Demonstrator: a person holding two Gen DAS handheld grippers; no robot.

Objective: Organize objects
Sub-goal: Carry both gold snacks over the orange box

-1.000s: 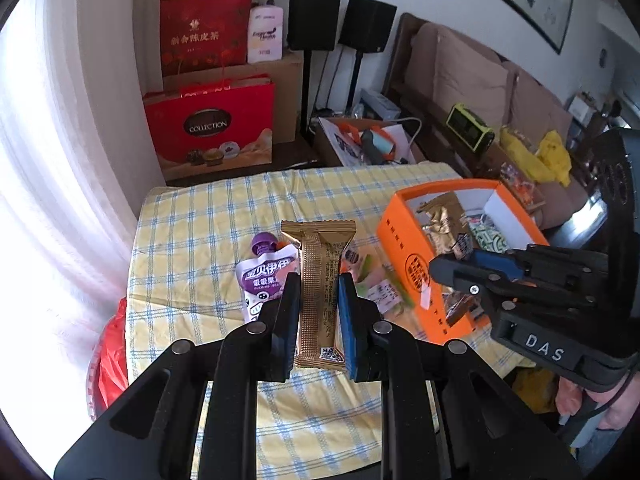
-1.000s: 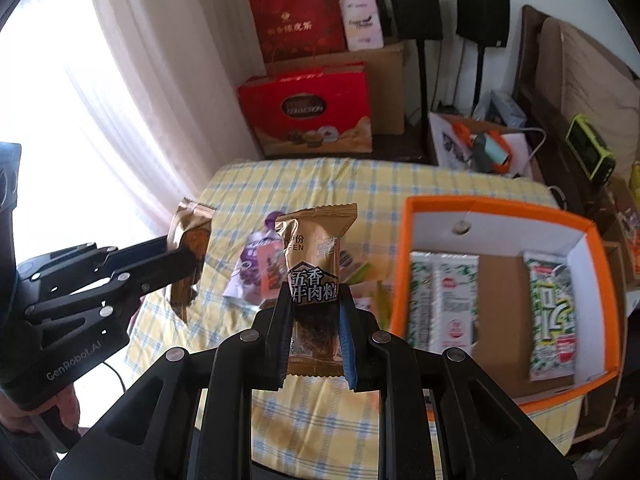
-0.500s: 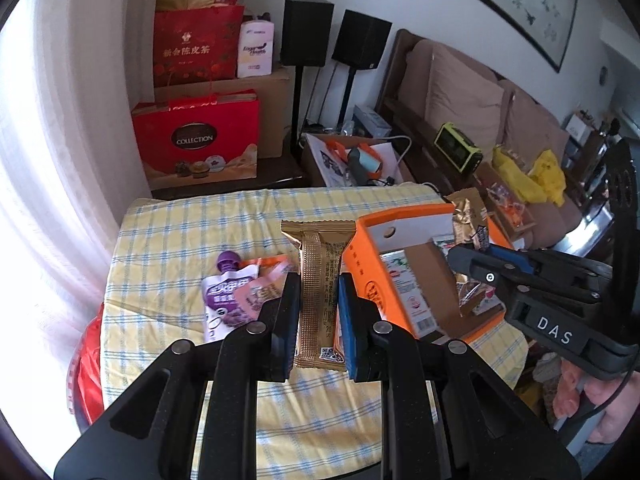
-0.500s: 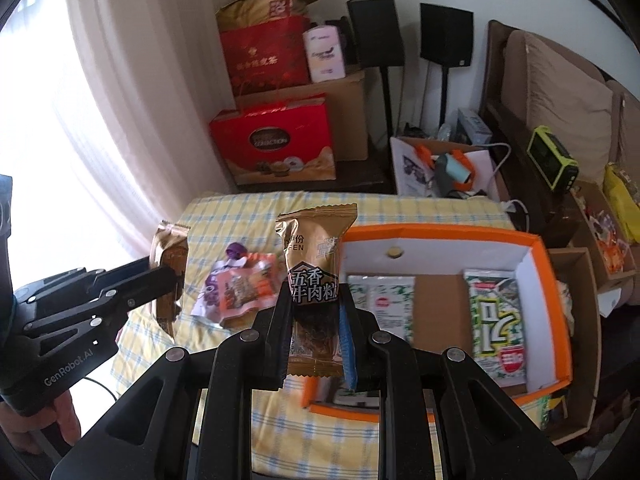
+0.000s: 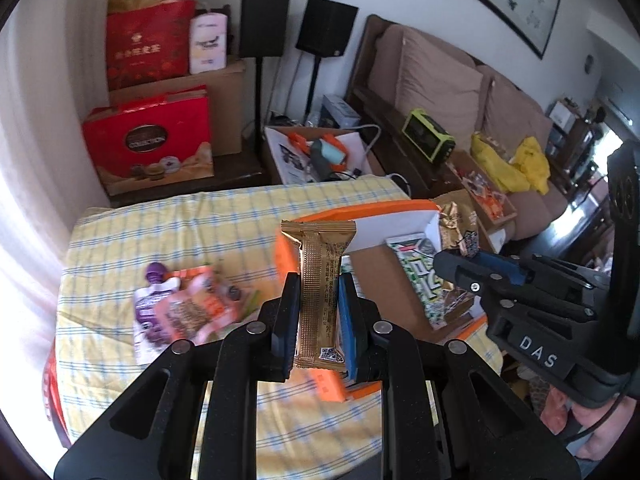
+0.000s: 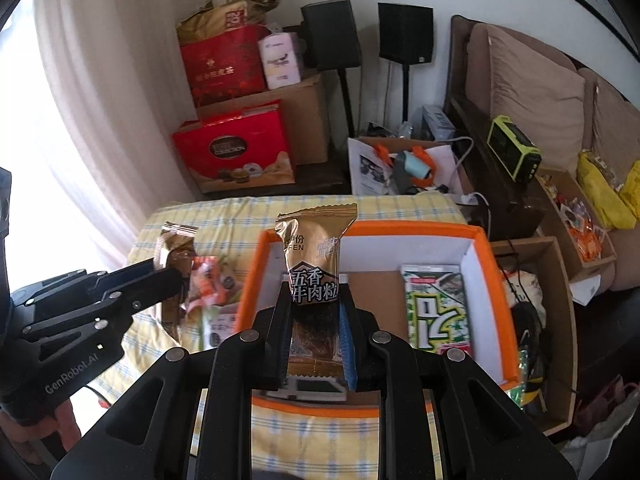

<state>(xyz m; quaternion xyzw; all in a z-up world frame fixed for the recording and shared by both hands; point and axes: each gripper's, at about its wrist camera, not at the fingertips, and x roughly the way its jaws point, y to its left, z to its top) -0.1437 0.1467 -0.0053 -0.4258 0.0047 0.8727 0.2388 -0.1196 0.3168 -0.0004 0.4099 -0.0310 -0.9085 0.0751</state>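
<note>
The gold bar (image 5: pixel 319 276) is clamped upright between the left gripper's (image 5: pixel 319 312) pads, long axis running straight up from the jaws toward twelve o'clock in the left wrist view. The gold pouch (image 6: pixel 314 264) stands the same way in the right gripper (image 6: pixel 314 334), pinched at its lower half with its printed face to the camera. Both tools are closed on their packets; neither packet touches anything else.

The orange box (image 6: pixel 486 276) is the likely goal. In the right wrist view it lies directly beyond and beneath the pouch, spreading from twelve to three o'clock, its floor bare between the pouch and a green packet (image 6: pixel 438 308) that lies lengthwise along the right wall. In the left wrist view the box (image 5: pixel 372 210) sits at one to two o'clock of the bar, only its near-left corner under the bar.

So the right hand seems nearer to a drop: its pouch already hangs over the open floor. The left bar would have to travel toward two o'clock first.

Loose pouches (image 5: pixel 180 304) remain on the checked cloth (image 5: pixel 180 224) at nine o'clock of the bar, blurred.
</note>
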